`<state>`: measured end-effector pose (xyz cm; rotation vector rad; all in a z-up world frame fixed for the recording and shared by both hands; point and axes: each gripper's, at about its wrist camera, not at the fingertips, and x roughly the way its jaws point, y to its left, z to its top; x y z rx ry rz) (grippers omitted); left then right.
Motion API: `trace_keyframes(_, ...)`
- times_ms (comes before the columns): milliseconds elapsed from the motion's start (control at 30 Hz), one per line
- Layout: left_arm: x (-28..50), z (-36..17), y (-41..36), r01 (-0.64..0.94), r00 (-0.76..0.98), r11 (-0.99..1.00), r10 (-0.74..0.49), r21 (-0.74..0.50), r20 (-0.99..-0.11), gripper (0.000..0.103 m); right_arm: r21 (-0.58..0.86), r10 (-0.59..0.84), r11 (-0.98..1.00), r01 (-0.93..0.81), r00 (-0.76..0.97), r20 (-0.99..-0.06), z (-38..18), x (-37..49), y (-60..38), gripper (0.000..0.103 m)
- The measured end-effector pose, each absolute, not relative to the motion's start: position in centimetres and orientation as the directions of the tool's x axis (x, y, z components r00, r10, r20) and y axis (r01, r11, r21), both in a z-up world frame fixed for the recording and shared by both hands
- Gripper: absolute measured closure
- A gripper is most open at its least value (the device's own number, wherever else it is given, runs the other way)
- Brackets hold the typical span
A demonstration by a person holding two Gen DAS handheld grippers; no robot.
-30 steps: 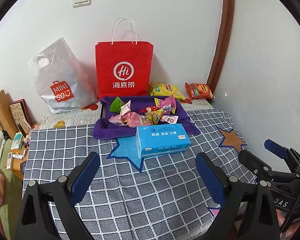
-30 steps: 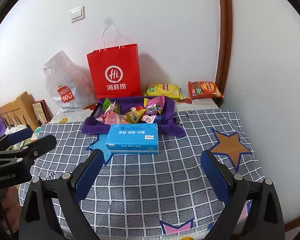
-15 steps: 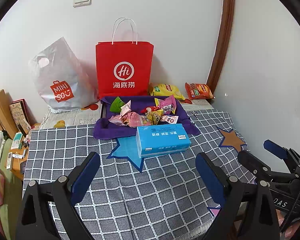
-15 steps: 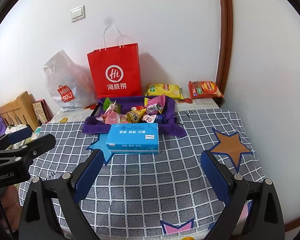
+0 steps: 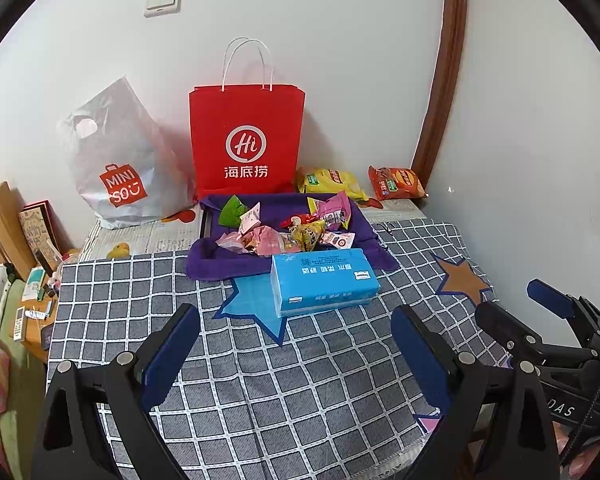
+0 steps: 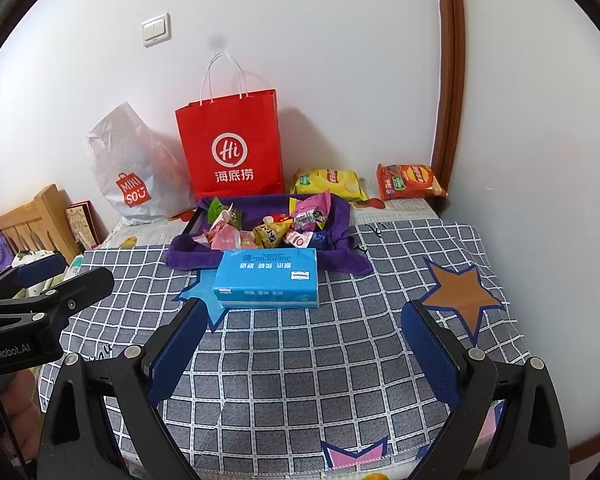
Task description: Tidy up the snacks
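Snacks (image 5: 291, 226) lie well beyond both empty, spread tools.

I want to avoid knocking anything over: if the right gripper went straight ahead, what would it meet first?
Most likely the blue tissue box, which lies centred ahead of the open right gripper; the snack pile sits behind it. Depth is uncertain.

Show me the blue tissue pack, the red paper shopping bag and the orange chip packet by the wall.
Blue rectangular tissue pack (image 6: 267, 276): right wrist view, on its top face.
Red paper shopping bag with white handles (image 5: 245, 140): left wrist view, on its front panel.
Orange chip packet (image 6: 410, 181): right wrist view, on the packet's middle.
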<state>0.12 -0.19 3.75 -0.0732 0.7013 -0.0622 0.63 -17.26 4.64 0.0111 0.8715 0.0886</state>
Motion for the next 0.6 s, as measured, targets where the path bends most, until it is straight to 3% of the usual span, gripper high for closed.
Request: trace_keyframes(600,0.14,4.05,-0.27,0.037,0.763,0.996,-0.084,-0.087,-0.641,0.007,0.052,0.087,0.996,-0.073,0.649,-0.756,5.11,0.40,-17.64,0.007)
